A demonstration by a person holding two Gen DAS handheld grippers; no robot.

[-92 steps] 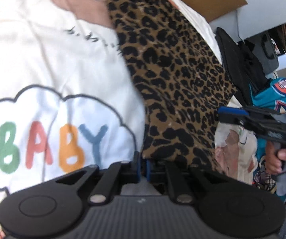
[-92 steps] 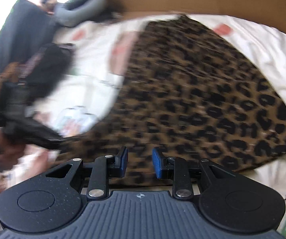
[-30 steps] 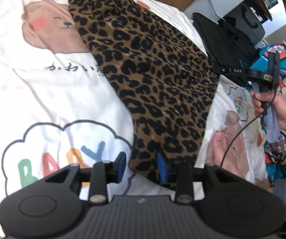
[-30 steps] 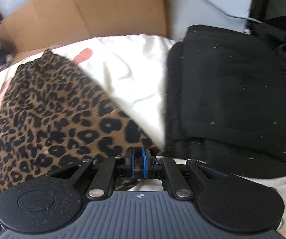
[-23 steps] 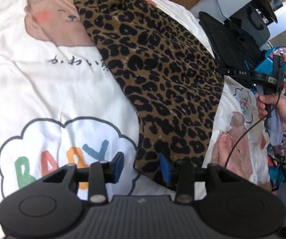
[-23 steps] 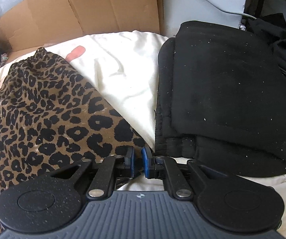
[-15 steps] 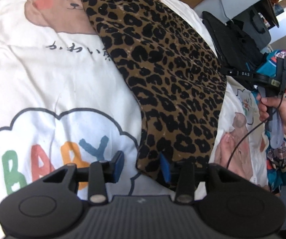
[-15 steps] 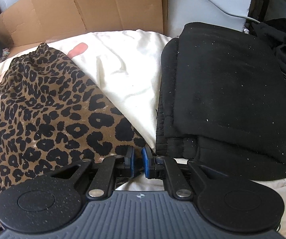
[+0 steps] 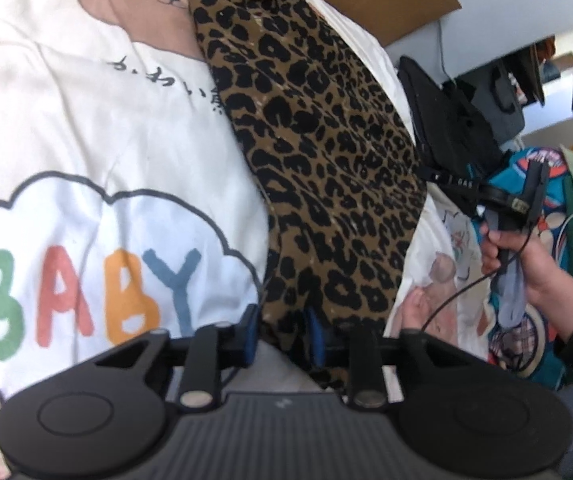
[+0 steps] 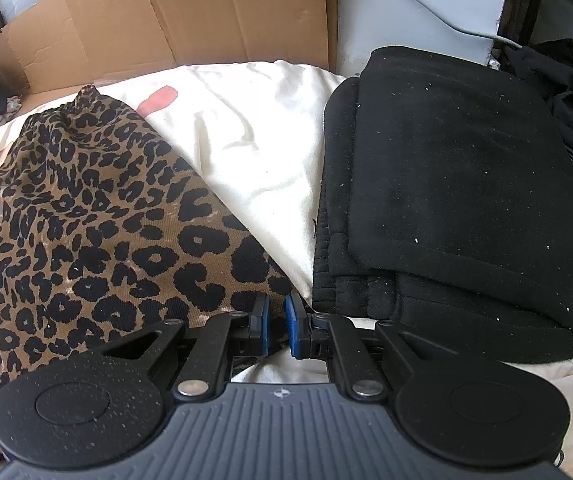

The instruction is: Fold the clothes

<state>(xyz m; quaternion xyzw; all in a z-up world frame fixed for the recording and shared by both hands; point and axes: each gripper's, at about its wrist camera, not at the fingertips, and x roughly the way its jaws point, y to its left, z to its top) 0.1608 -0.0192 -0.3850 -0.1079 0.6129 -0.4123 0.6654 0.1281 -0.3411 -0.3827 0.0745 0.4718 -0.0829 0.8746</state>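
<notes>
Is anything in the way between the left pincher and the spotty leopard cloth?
No, nothing visible. The left gripper is closing with the leopard cloth's near corner already between its jaws.

— What sort of place is this?
— A home, a bedroom by the look of it: a white bedspread [image 9: 86, 128] printed with a bear and the word BABY carries a leopard-print garment [image 9: 318, 152] and folded black clothes [image 10: 458, 184].
— Anything else?
— Flattened cardboard [image 10: 166, 20] against the wall, and bags hanging farther back [image 9: 522, 76].
</notes>
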